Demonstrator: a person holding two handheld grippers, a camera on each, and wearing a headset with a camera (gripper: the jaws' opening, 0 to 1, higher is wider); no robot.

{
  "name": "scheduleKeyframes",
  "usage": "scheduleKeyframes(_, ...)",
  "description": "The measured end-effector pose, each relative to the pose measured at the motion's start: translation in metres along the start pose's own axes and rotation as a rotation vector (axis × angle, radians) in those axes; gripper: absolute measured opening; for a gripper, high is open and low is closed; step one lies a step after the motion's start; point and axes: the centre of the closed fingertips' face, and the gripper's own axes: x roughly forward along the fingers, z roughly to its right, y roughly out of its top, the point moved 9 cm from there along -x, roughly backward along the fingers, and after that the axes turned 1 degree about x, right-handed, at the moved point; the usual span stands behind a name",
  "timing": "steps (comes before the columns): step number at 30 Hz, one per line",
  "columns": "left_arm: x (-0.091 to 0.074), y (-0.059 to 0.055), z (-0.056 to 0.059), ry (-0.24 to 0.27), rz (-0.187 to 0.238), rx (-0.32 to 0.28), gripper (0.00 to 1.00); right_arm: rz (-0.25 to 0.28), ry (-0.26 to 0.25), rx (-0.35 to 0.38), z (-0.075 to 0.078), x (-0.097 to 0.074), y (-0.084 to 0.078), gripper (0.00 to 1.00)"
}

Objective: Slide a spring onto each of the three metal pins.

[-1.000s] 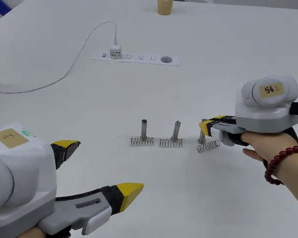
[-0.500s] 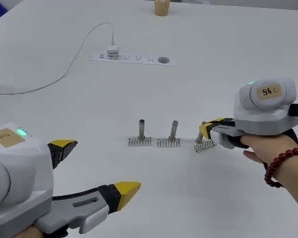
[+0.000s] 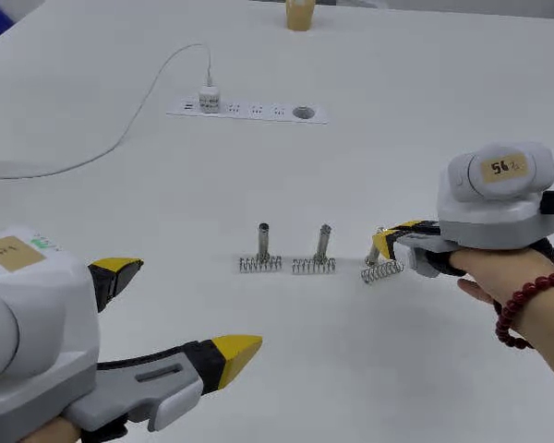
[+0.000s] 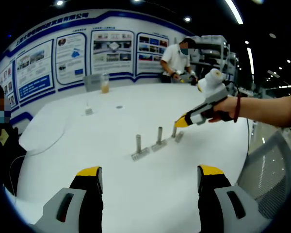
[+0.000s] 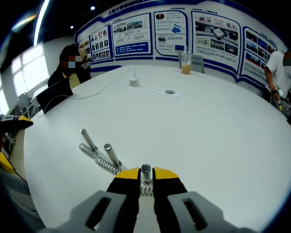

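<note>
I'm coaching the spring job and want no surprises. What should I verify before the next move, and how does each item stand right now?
1. Left pin and middle pin upright: ok.
2. Springs on pins: not ok. The left spring, middle spring and right spring all lie on the table at the pin bases.
3. Right gripper closed on the right pin: ok.
4. Left gripper open and holding nothing: ok.
5. Right pin standing straight: cannot tell, because the jaws cover most of it.
</note>
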Motion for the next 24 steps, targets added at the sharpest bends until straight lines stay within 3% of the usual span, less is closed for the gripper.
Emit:
scheduleKeyframes(8,0.001,0.000,-0.001,-0.006,-0.002,0.006,0.81,0.024,0.023,-0.010,0.000,-0.009,0.002,0.19)
scheduleKeyframes(18,0.005,-0.001,0.001,-0.026,-0.003,0.016,0.80,0.075,0.062,-0.038,-0.006,-0.026,0.002,0.41)
scheduleKeyframes(24,0.007,0.000,-0.002,-0.033,-0.002,0.041,0.79,0.110,0.117,-0.040,-0.012,-0.037,0.001,0.51)
